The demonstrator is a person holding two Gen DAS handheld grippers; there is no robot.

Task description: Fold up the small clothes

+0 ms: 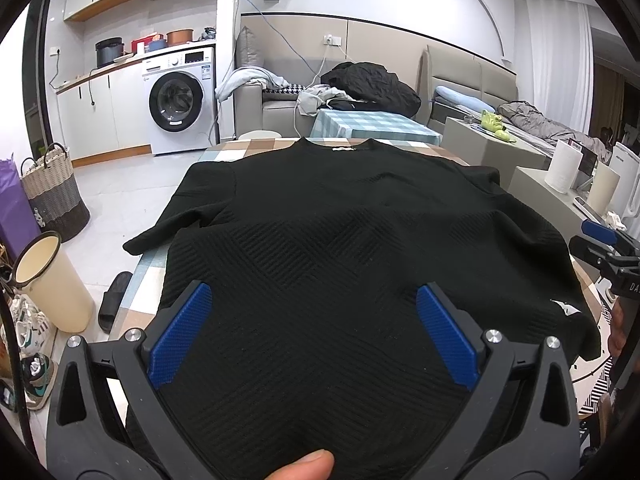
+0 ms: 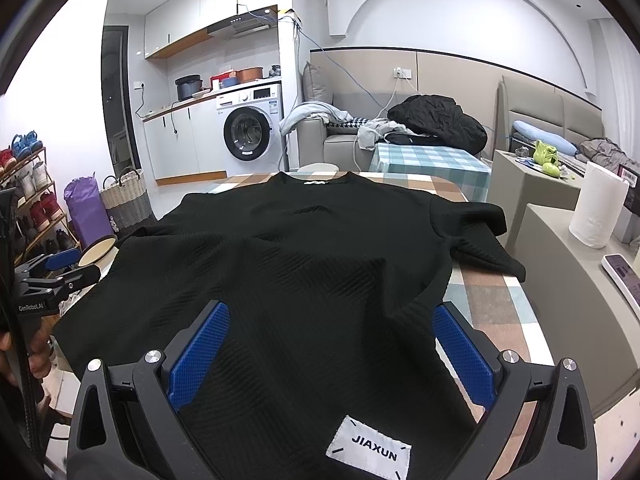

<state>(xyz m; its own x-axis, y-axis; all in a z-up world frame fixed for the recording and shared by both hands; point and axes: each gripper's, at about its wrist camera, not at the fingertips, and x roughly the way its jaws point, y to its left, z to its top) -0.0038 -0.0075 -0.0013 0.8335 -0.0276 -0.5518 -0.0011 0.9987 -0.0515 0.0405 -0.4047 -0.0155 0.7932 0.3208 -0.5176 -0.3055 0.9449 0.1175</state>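
A black short-sleeved top (image 1: 340,232) (image 2: 304,256) with a ribbed pattern lies spread flat on the checked table (image 1: 248,148) (image 2: 492,300), neck at the far end. A white "JIAXUN" patch (image 2: 369,453) sits near its hem on the right. My left gripper (image 1: 312,300) hovers open over the hem's left half, blue pads wide apart. Over the right half of the hem, my right gripper (image 2: 331,320) is likewise open. Each gripper shows at the edge of the other view: right gripper (image 1: 608,252), left gripper (image 2: 56,276). A thumb tip (image 1: 304,466) shows at the bottom.
A cream bin (image 1: 52,280), woven basket (image 1: 52,192) and shoes (image 1: 32,344) stand left of the table. A paper roll (image 2: 596,208) and grey counters (image 2: 560,264) are on the right. Beyond lies a second checked table (image 2: 428,160), a sofa with clothes (image 2: 436,120) and a washing machine (image 2: 250,132).
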